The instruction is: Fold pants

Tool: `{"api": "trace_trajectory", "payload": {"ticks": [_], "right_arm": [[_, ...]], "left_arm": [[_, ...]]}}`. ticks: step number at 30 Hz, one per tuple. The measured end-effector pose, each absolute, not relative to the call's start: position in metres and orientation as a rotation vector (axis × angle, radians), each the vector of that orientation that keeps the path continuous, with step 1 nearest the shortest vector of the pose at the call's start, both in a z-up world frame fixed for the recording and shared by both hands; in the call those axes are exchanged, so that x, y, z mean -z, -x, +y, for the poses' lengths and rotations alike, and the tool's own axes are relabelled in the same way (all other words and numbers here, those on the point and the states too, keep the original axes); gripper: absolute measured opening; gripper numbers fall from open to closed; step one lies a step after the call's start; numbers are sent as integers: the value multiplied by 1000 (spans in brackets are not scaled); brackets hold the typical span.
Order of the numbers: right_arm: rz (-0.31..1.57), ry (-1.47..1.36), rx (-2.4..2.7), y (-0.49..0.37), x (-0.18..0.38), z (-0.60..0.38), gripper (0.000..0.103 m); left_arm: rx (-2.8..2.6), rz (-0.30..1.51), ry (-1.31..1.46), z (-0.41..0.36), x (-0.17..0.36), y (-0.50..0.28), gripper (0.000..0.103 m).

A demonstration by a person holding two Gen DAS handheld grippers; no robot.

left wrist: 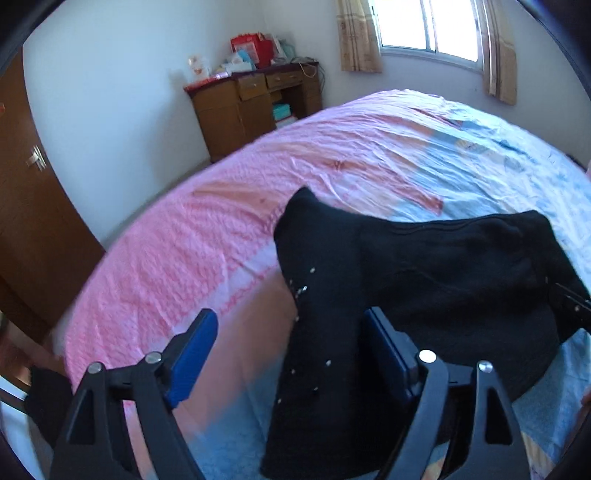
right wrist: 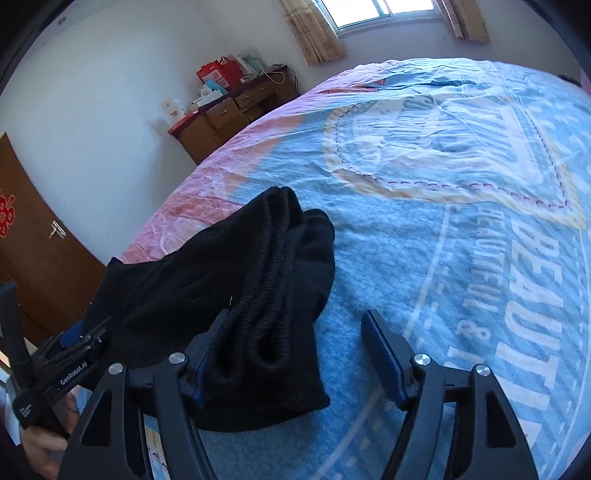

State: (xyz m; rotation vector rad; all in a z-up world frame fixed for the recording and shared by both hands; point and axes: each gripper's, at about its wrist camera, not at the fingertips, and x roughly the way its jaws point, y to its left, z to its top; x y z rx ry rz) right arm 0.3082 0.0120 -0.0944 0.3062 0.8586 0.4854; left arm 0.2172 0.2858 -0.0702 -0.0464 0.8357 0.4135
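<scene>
Both tools stand spread: the left gripper (left wrist: 291, 349) has black cloth lying loose between its blue pads, the right gripper (right wrist: 295, 354) has a folded edge against one pad only. The one pair of black pants (right wrist: 236, 295) lies bunched near the edge of the bed (right wrist: 424, 229), on its pink-and-blue printed cover. Beyond stand one wooden desk (left wrist: 255, 107), one curtained window (left wrist: 428, 29) and a brown door (left wrist: 33, 206).
</scene>
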Motion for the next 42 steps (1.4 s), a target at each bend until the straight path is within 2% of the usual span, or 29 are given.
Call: {"api": "trace_trajectory", "payload": {"ticks": [5, 10, 16, 24, 28, 36, 42], "right_arm": [[817, -299, -430, -292, 85, 9, 71], [591, -75, -347, -247, 51, 32, 71], [616, 32, -415, -244, 57, 58, 71], [759, -128, -417, -262, 79, 33, 71], [693, -152, -404, -243, 70, 25, 71], [583, -183, -408, -175, 29, 24, 71], [586, -212, -393, -133, 12, 22, 72]], "left_arm": [[-405, 825, 41, 285, 71, -207, 88], [-414, 829, 52, 285, 71, -202, 95], [-365, 827, 170, 305, 74, -174, 102], [-396, 811, 238, 319, 82, -123, 102], [-502, 834, 115, 308, 76, -113, 98], [-467, 690, 108, 280, 35, -85, 98], [-367, 601, 32, 236, 6, -74, 99]]}}
